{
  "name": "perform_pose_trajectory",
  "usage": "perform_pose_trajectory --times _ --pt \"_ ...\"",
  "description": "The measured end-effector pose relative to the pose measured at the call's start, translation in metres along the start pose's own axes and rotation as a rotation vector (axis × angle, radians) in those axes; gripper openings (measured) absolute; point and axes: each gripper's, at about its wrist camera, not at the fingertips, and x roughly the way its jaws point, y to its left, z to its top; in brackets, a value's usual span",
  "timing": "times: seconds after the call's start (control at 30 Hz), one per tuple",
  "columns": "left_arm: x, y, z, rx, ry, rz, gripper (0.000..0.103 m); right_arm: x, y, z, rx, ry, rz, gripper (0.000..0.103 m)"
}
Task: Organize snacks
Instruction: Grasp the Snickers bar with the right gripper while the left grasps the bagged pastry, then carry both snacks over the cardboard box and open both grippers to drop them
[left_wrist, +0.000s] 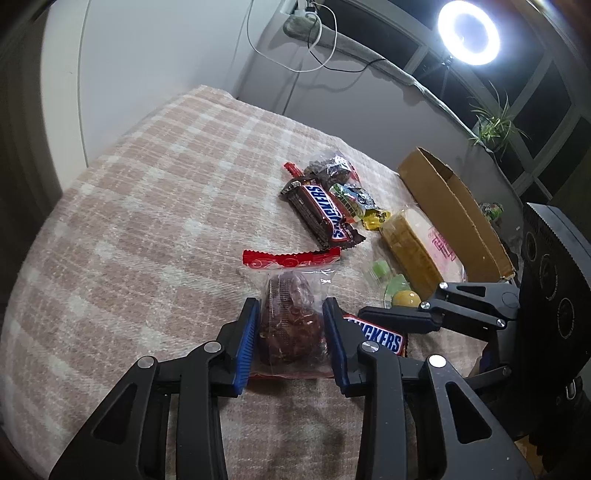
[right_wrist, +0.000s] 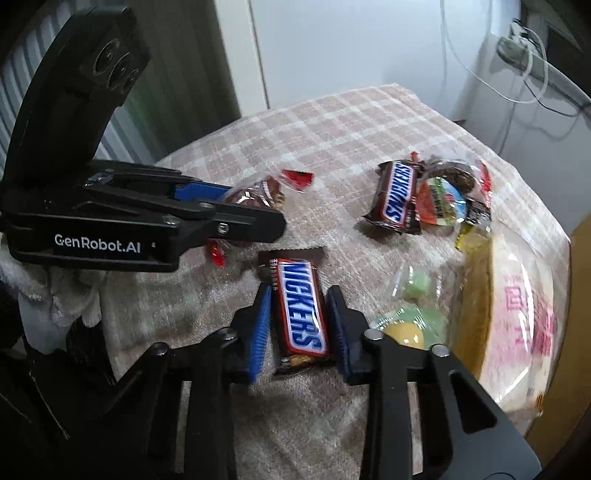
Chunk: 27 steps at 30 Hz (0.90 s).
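My left gripper (left_wrist: 290, 306) is shut on a clear bag with red edges holding a brown pastry (left_wrist: 291, 321), resting on the checked blanket (left_wrist: 147, 221). It also shows in the right wrist view (right_wrist: 255, 210) with the bag (right_wrist: 258, 194) between its fingers. My right gripper (right_wrist: 299, 291) straddles a Snickers bar (right_wrist: 301, 314) lying on the blanket; the pads stand close beside it, with small gaps showing. A second Snickers bar (left_wrist: 323, 214) lies farther off in a pile of wrapped snacks (left_wrist: 347, 184).
A wrapped sponge cake (left_wrist: 413, 247) and green and yellow sweets in clear wrap (left_wrist: 399, 291) lie right of the grippers. An open cardboard box (left_wrist: 450, 206) stands beyond them. A ring light (left_wrist: 468, 32) shines above. The blanket's left half is bare.
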Motion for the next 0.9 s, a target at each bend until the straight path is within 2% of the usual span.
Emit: perform_pose_trajectory --times 0.23,0.4,0.63,0.9 --pt "-0.014 -0.004 0.004 0.018 -0.036 0.02 0.033 -0.028 -0.013 -0.005 0.113 -0.092 0.01 0.031" --pt "-0.021 -0.017 0.01 0.045 -0.059 0.017 0.033 -0.062 -0.025 -0.008 0.167 -0.173 -0.02 0.031" --pt "-0.019 -0.05 0.029 0.105 -0.091 -0.016 0.033 -0.115 -0.064 -0.023 0.274 -0.261 -0.09 0.031" --pt "-0.004 -0.101 0.045 0.189 -0.102 -0.073 0.033 -0.16 -0.112 -0.053 0.364 -0.299 -0.221 0.031"
